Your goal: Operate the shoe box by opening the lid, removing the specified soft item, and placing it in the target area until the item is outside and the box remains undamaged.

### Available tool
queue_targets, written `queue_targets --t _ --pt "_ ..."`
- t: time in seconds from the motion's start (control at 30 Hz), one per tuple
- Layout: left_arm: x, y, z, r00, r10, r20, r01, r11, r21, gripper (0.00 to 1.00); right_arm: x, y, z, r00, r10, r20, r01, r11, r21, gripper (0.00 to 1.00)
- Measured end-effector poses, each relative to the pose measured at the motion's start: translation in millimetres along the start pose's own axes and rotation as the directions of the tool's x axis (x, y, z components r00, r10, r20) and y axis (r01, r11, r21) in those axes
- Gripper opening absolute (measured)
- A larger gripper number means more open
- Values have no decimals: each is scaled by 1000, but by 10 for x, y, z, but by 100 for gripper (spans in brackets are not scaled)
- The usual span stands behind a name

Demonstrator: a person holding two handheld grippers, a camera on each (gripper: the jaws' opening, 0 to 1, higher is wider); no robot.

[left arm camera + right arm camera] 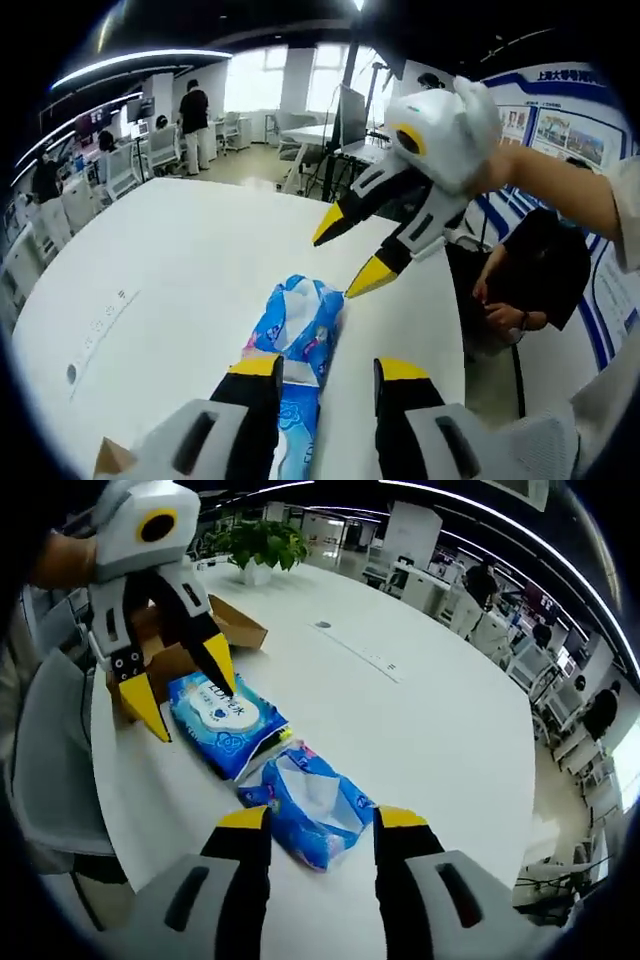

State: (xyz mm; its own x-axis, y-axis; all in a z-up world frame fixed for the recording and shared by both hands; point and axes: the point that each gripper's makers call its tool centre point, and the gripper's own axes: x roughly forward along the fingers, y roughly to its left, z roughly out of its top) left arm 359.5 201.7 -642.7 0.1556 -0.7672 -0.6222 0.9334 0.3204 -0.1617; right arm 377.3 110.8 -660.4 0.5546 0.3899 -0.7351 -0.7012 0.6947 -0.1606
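Note:
Two soft blue packs lie end to end on the white table [180, 260]. One is a crumpled tissue pack [303, 318] [312, 805], the other a flat wipes pack [297, 425] [222, 718]. My left gripper [330, 367] [185, 695] is open, its jaws hanging over the wipes pack with nothing between them. My right gripper [322, 818] [345, 260] is open too, just above the tissue pack's far end and holding nothing. The brown cardboard shoe box [232, 625] lies behind the left gripper, partly hidden by it.
A person in black [530, 275] sits at the table's edge near the right gripper. A potted plant [262, 542] stands on the table past the box. A grey chair [50, 760] is beside the table. Desks and people fill the background.

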Motion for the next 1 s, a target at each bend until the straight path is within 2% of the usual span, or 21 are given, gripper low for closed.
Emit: queue_targets --t 0.2,0.47,0.6,0.7,0.73,0.77,1.0 --pt "-382 56 -54 997 47 66 -43 997 -62 46 -154 126 124 999 -37 35 36 998 43 51" --pt "-860 107 -227 987 120 103 -113 991 -74 53 -316 317 294 993 -73 90 62 991 123 59" --pt "-1107 68 -331 984 136 118 -125 988 -95 53 -369 430 349 991 -79 105 64 988 140 64" --pt "-1311 94 -432 977 175 126 -164 982 -95 58 -402 491 393 989 -80 121 62 987 148 68" --pt "-1362 104 -457 975 186 126 -175 980 -94 62 -458 592 464 988 -81 134 61 987 145 72" --pt "-1608 127 -537 965 219 143 -207 973 -98 63 -469 627 486 988 -77 137 57 988 144 73" --pt "-1987 202 -705 943 290 165 -270 953 -135 68 -511 837 633 987 -54 153 36 992 121 83"
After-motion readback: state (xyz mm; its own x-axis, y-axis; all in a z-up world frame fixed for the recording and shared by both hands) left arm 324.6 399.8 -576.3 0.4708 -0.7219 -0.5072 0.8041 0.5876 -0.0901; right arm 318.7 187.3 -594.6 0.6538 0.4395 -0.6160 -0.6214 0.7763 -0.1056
